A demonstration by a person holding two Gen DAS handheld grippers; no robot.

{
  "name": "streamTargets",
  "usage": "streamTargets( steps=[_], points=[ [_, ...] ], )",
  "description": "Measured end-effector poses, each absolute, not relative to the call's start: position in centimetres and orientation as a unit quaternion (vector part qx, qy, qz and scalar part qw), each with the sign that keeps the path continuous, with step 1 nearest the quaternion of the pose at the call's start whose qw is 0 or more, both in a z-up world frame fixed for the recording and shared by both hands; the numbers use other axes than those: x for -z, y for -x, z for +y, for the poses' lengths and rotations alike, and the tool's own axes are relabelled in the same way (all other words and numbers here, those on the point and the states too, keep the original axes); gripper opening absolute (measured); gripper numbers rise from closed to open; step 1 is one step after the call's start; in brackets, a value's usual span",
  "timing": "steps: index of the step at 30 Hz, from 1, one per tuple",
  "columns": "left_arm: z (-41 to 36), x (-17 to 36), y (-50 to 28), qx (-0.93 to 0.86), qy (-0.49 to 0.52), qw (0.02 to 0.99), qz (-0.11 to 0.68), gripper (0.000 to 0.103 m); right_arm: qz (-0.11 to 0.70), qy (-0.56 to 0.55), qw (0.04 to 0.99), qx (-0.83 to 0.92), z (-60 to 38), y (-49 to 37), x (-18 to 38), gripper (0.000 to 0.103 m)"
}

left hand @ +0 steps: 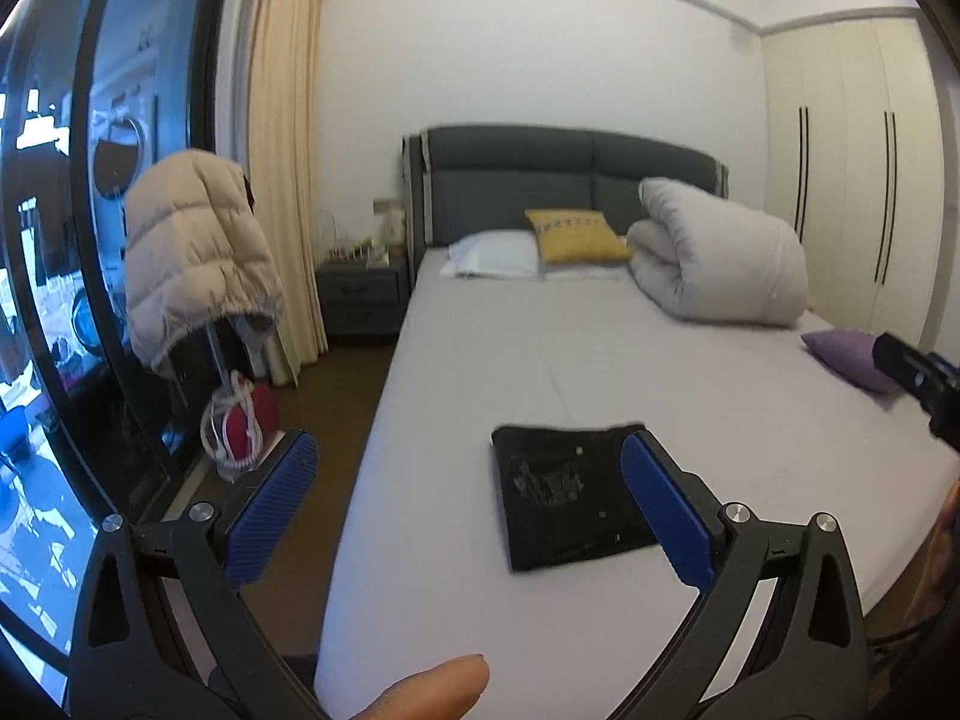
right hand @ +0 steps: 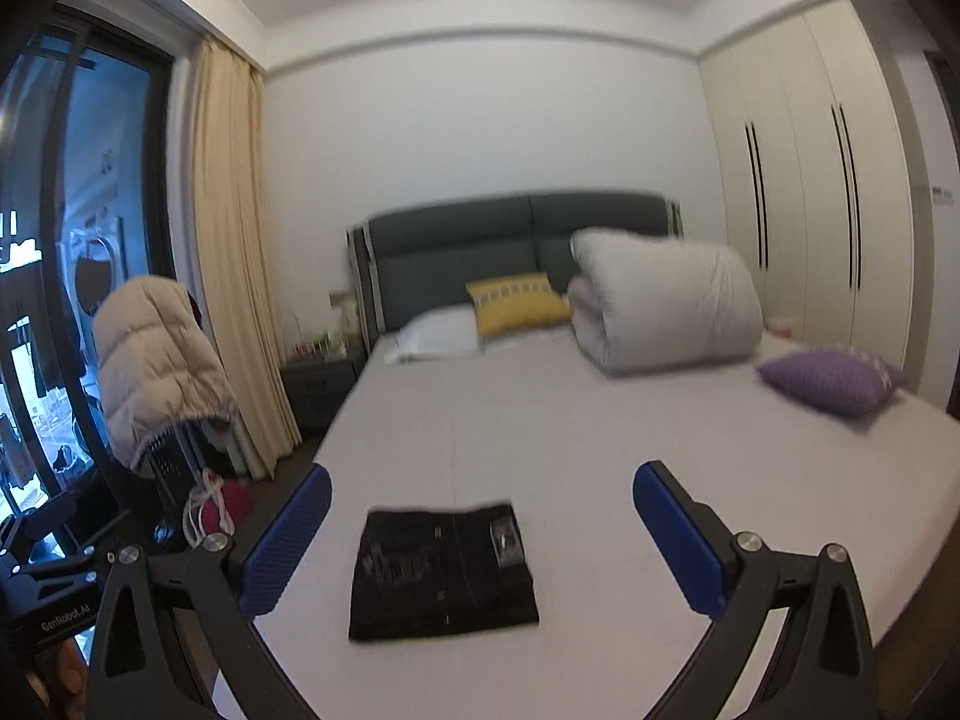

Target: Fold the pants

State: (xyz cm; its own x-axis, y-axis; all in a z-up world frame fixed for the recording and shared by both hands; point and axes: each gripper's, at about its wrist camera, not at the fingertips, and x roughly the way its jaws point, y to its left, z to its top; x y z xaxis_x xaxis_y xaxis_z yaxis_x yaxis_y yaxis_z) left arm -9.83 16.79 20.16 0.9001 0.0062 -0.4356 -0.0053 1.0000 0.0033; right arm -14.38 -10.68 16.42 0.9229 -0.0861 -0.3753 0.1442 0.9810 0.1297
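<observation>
The black pants [left hand: 570, 495] lie folded into a compact rectangle on the white bed sheet [left hand: 540, 360] near the foot of the bed; they also show in the right wrist view [right hand: 441, 570]. My left gripper [left hand: 468, 450] is open and empty, held above and short of the pants. My right gripper [right hand: 483, 483] is open and empty, also held back from the pants. Part of the right gripper shows at the right edge of the left wrist view [left hand: 918, 372].
A rolled white duvet [right hand: 663, 306], yellow pillow [right hand: 519, 303], white pillow [right hand: 435, 336] and purple cushion [right hand: 831, 381] lie farther up the bed. A beige puffer jacket [left hand: 198, 258] hangs on a rack left of the bed by the window. A wardrobe [right hand: 810, 210] stands at right.
</observation>
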Motion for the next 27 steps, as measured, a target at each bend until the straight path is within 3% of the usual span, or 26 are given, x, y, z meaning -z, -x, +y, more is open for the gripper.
streamTargets(
  steps=[6,27],
  points=[
    [16.9,-16.5,6.1,-0.024,-0.009,0.954,0.299,0.103,0.244,-0.081,0.965,0.061,-10.5,12.9,-13.8,0.103],
    [15.4,-7.6,0.0,-0.014,0.005,0.923,0.384,0.103,0.325,-0.053,0.943,0.042,-9.0,9.9,-9.3,0.103]
  ],
)
